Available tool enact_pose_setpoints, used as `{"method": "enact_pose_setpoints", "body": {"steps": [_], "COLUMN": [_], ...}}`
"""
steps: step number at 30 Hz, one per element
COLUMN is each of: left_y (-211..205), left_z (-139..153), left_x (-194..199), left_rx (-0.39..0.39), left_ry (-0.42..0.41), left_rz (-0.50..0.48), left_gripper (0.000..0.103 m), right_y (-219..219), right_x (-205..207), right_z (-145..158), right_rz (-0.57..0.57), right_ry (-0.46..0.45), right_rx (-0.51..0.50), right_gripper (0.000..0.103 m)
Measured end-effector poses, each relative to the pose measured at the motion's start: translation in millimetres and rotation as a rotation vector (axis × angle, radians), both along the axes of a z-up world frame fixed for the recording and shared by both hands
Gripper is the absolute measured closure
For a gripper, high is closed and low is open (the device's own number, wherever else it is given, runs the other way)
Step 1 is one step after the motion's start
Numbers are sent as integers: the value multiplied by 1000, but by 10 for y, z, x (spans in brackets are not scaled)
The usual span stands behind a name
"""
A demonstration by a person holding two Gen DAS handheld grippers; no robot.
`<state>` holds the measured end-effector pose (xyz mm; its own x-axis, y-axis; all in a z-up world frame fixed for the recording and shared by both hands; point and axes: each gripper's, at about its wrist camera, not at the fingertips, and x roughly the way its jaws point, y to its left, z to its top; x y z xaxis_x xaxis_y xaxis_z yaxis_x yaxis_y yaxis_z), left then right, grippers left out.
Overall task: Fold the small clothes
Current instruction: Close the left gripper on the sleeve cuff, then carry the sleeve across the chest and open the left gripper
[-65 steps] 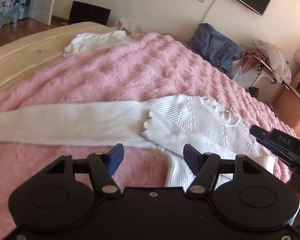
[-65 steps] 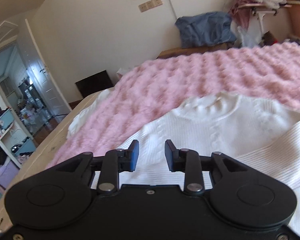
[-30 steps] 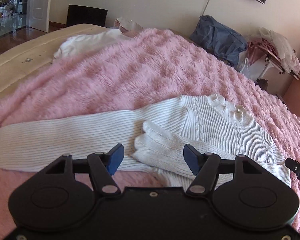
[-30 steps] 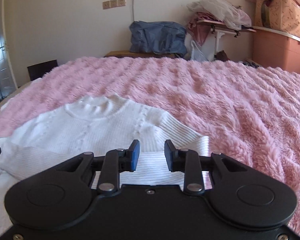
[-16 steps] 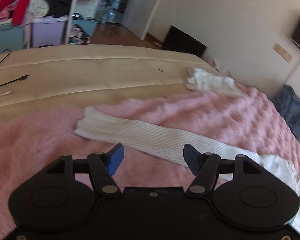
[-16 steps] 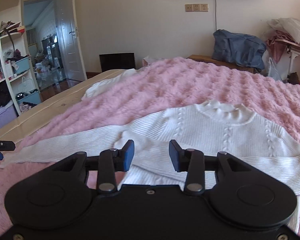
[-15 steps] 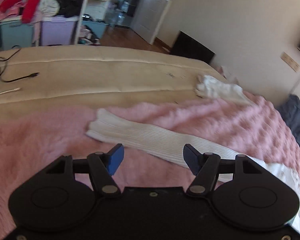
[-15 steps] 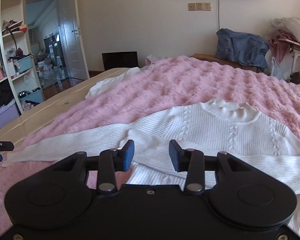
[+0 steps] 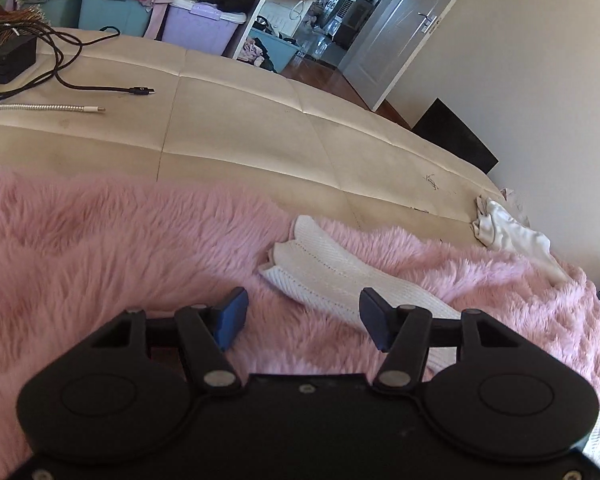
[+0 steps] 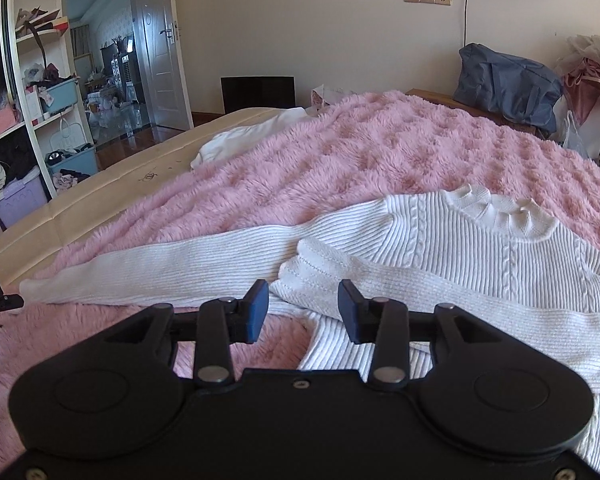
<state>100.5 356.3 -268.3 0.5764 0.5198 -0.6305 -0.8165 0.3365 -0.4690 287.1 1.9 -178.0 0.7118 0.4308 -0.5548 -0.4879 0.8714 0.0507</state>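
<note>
My left gripper (image 9: 303, 314), jaws apart and just narrowing with nothing between them, sits just short of the white ribbed knit sweater (image 10: 480, 264)'s outstretched sleeve cuff (image 9: 300, 248); I should pinch the cuff edge only, not the fluffy pink blanket (image 9: 100, 240) under it. My right gripper (image 10: 303, 309), part-open and empty, hovers beside the folded sleeve. Bare beige mattress (image 9: 240, 132) ahead leaves open room.

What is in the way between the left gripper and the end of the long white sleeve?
Nothing visible. The left gripper has open jaws that have just been closing a little, with only pink blanket between it and the sleeve cuff. The cables lie far off on the bare mattress.
</note>
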Motion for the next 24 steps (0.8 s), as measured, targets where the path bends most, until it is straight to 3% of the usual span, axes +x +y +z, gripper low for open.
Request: {"method": "enact_pose_setpoints", "body": {"steps": [3, 5, 7, 9, 16, 24], "left_y": [83, 133, 194, 252, 227, 23], "left_z": [-69, -116, -162, -220, -107, 584], "left_x": [56, 89, 99, 84, 24, 107], "left_rx": [-14, -18, -34, -78, -63, 15], "left_ry": [-21, -38, -58, -95, -181, -394], "left_rz": [17, 18, 14, 23, 17, -167], "left_gripper": [44, 51, 99, 100, 100, 100], "right_y": [8, 11, 6, 4, 12, -74], "right_x": [10, 14, 14, 27, 77, 92], "right_z": [-31, -53, -68, -85, -138, -260], "right_rz": [0, 0, -1, -1, -7, -40], "right_ry": [12, 18, 20, 24, 33, 65], "right_rx": [-1, -4, -7, -13, -19, -9], "right_gripper": [63, 63, 63, 62, 61, 60]}}
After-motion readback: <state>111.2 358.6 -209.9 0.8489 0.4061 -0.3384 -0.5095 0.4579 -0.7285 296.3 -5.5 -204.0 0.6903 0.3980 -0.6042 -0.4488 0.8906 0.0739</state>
